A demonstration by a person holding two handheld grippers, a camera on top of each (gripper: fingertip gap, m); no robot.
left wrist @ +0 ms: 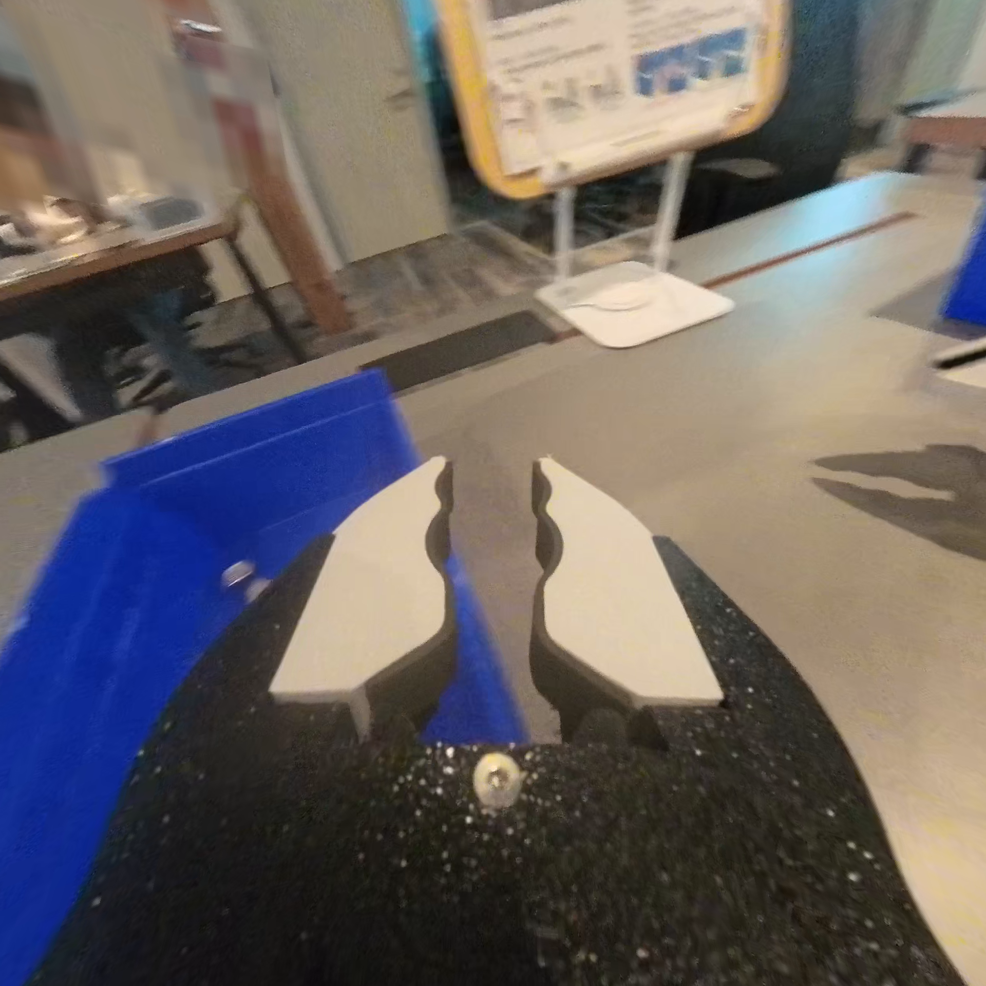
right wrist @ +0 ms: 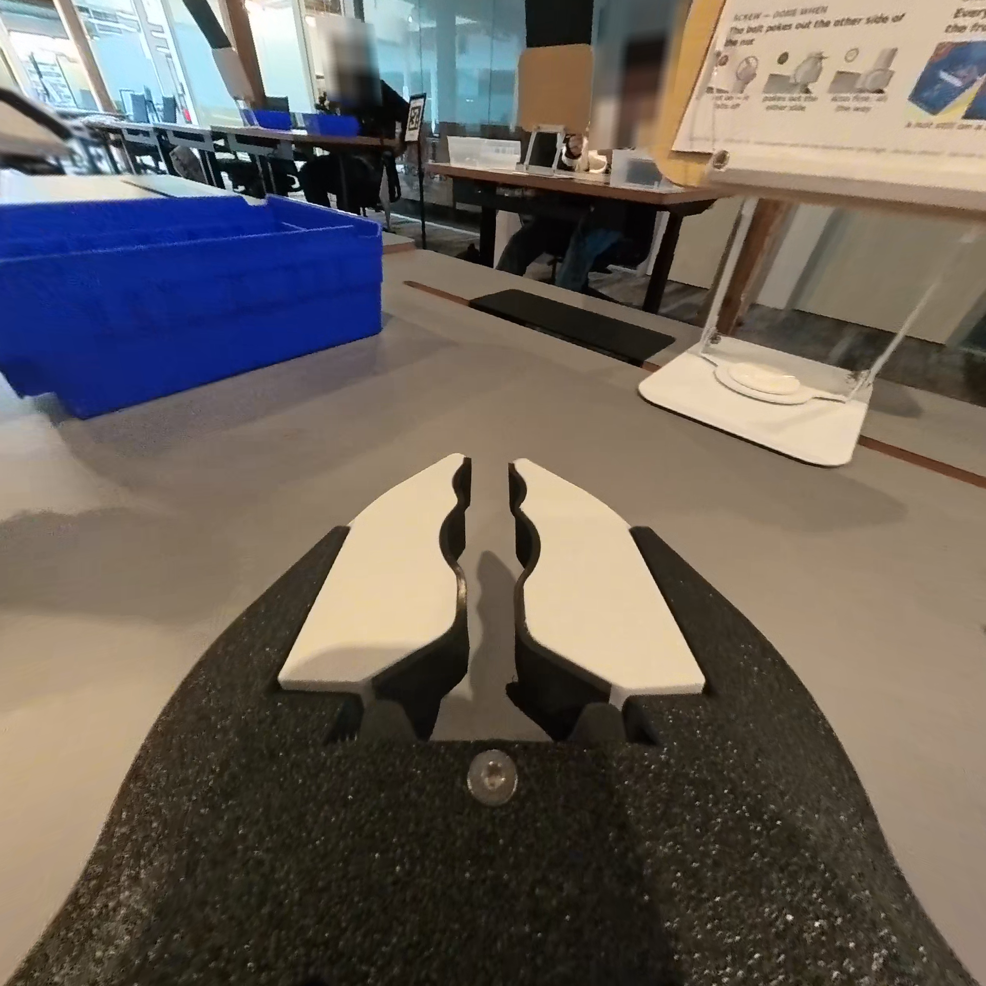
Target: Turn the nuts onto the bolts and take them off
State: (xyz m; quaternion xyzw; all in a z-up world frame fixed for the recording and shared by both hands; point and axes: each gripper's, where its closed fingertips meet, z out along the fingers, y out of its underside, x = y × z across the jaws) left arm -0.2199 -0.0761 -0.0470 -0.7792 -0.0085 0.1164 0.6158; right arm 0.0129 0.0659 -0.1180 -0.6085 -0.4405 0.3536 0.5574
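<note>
My left gripper (left wrist: pixel 492 469) is open and empty, and hovers over the right wall of a blue bin (left wrist: pixel 160 533). A small shiny metal piece (left wrist: pixel 238 576), a bolt or a nut, lies inside that bin just left of my left finger; blur hides its shape. My right gripper (right wrist: pixel 490 469) is empty, its fingertips a narrow gap apart, above the bare grey table (right wrist: pixel 533 405). A blue bin with dividers (right wrist: pixel 187 288) stands to its far left. No bolt or nut shows in the right wrist view.
A white-based clear stand with an instruction sheet (right wrist: pixel 757 395) stands at the table's far right; it also shows in the left wrist view (left wrist: pixel 635 304). A black pad (right wrist: pixel 571 323) lies at the far edge. Another blue bin (left wrist: pixel 965 288) is at the right. People sit at desks behind. Left tips to right tips: about 30 cm. To the small shiny metal piece (left wrist: pixel 238 576): left tips about 20 cm, right tips about 45 cm.
</note>
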